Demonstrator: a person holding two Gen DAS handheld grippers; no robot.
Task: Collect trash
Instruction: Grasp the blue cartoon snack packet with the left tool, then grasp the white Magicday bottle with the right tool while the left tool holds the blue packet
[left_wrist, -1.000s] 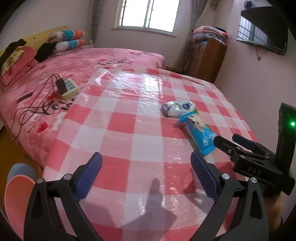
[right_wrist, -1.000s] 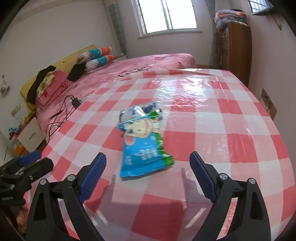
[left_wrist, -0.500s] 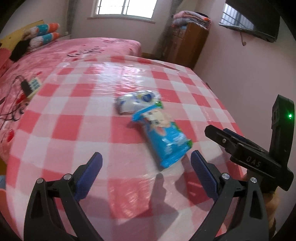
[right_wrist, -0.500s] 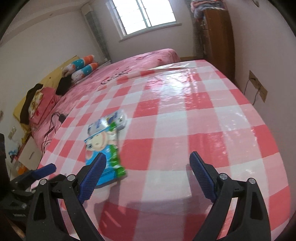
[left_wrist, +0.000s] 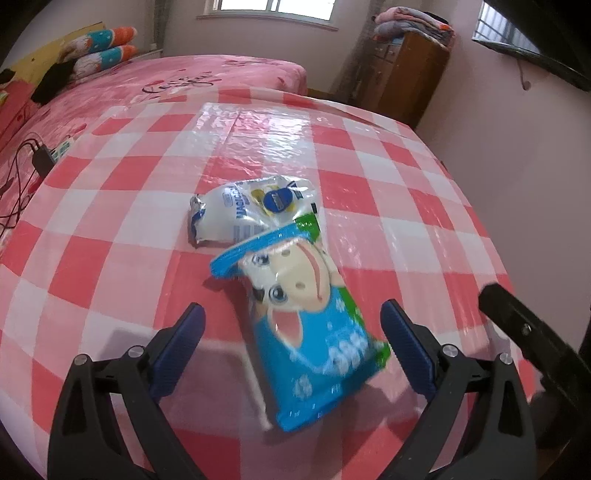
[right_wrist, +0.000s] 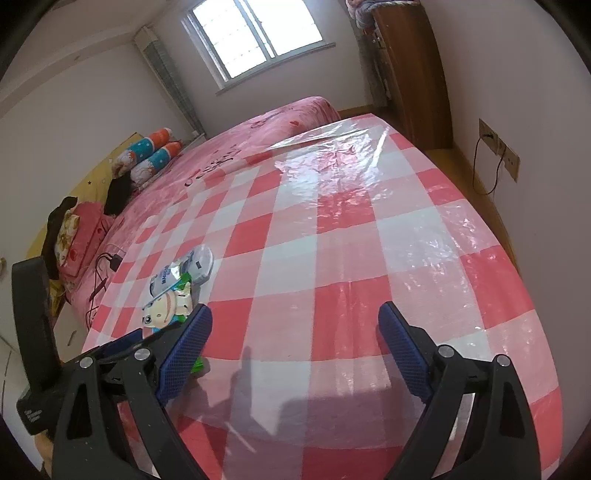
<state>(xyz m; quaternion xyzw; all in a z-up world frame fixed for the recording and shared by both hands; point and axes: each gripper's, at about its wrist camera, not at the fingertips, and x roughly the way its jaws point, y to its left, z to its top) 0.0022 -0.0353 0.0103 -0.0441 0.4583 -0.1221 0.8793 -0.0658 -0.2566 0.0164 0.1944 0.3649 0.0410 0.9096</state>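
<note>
A blue snack wrapper with a cartoon face (left_wrist: 310, 325) lies on the red-and-white checked table cover (left_wrist: 122, 229). A white crumpled wrapper (left_wrist: 247, 210) lies touching its far end. My left gripper (left_wrist: 291, 343) is open, its jaws on either side of the blue wrapper's near half, just above it. My right gripper (right_wrist: 293, 339) is open and empty over bare cover to the right. In the right wrist view the blue wrapper (right_wrist: 168, 306) and the white wrapper (right_wrist: 192, 266) lie at the left, partly hidden by my left finger and the other gripper.
A pink bed (left_wrist: 155, 85) adjoins the table's far and left sides, with a power strip and cables (left_wrist: 44, 155) on it. A wooden cabinet (left_wrist: 402, 77) stands against the right wall. The other gripper's body (left_wrist: 535, 339) is at the right edge of the left wrist view.
My left gripper moved forward and right until its jaws straddle the blue wrapper. My right gripper swung to the right, away from the wrappers.
</note>
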